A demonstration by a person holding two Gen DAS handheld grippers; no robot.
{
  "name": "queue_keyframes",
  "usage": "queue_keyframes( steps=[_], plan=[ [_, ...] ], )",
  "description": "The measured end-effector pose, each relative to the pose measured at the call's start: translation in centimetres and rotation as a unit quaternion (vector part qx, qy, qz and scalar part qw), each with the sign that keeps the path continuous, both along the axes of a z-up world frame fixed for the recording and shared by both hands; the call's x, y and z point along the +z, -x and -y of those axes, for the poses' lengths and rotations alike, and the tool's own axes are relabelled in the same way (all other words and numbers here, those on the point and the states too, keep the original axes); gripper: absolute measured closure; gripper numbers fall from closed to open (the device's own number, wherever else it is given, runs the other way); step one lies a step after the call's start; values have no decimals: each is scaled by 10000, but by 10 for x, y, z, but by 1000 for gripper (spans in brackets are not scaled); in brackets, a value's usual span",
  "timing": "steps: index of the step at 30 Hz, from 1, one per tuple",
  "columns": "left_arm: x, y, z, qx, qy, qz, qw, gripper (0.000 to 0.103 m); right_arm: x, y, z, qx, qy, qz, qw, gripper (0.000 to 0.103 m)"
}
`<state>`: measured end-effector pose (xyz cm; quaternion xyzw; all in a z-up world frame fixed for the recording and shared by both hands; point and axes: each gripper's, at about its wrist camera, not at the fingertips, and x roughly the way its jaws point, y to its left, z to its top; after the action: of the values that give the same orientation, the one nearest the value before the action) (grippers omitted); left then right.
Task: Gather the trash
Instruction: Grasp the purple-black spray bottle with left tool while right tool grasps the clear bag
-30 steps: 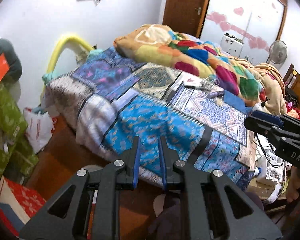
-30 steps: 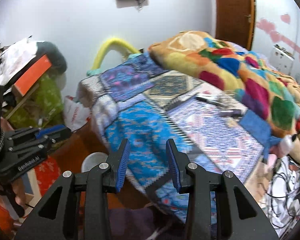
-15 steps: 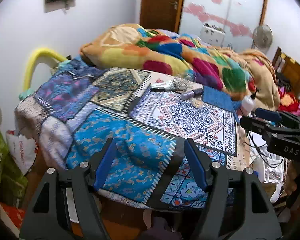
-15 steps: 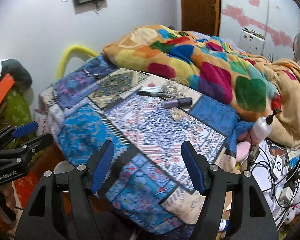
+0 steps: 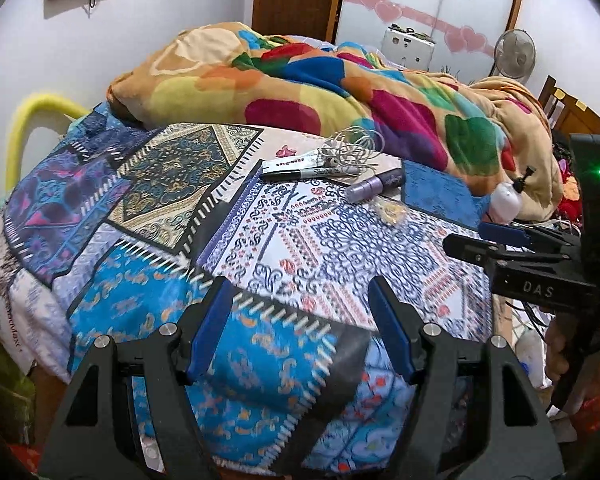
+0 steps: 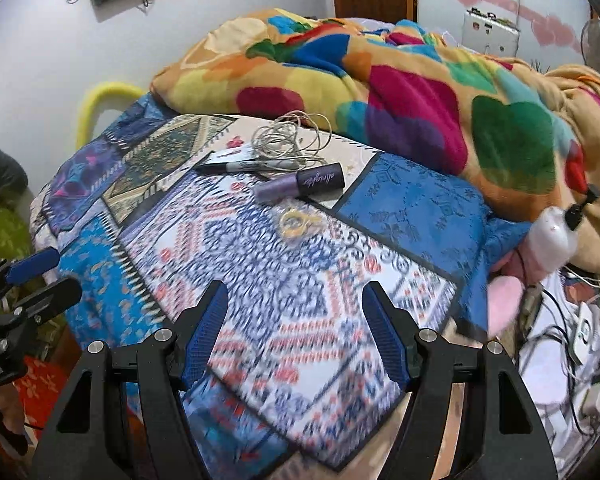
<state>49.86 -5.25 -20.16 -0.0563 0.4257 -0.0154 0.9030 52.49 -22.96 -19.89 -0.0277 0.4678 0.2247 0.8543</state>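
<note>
Small items lie on the patchwork bedspread (image 5: 148,184): a yellowish clear wrapper (image 5: 390,211) (image 6: 294,222), a purple tube (image 5: 374,185) (image 6: 300,184), a black marker (image 5: 304,172) (image 6: 236,166), a white paper strip (image 5: 290,162) and a coiled white cable (image 5: 350,148) (image 6: 286,140). My left gripper (image 5: 302,316) is open and empty, over the bed's near edge. My right gripper (image 6: 296,320) is open and empty, nearer the wrapper. Each gripper shows in the other's view, the right (image 5: 496,240) and the left (image 6: 32,276).
A bunched colourful blanket (image 6: 380,76) fills the far side of the bed. A white pump bottle (image 6: 552,236) and tangled cables and chargers (image 6: 572,340) sit at the right. A yellow foam tube (image 5: 32,116) and green bags (image 6: 0,232) are at the left.
Both grippers have opened wide from nearly shut. Both have moved up and forward over the bed, so the small items appear closer.
</note>
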Motion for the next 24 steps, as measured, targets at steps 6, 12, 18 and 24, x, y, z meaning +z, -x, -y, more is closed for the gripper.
queue_keyframes(
  steps=[6,12,18,24],
  plan=[
    [-11,-28,-8,190,35,86,9998,34,-22,-42,-14,-27,-310,-245,9992,37],
    [-20,-51,-13,149,185,51,9997,34,-40,-59,-28,-84,-82,-158,9998,37],
    [-24,-78,-6,-105,241,-58,9996,34,-43,-50,-38,189,410,300,9985,58],
    [-20,-105,12,-434,352,19,9984,34,-37,-45,-21,276,183,277,9991,69]
  ],
)
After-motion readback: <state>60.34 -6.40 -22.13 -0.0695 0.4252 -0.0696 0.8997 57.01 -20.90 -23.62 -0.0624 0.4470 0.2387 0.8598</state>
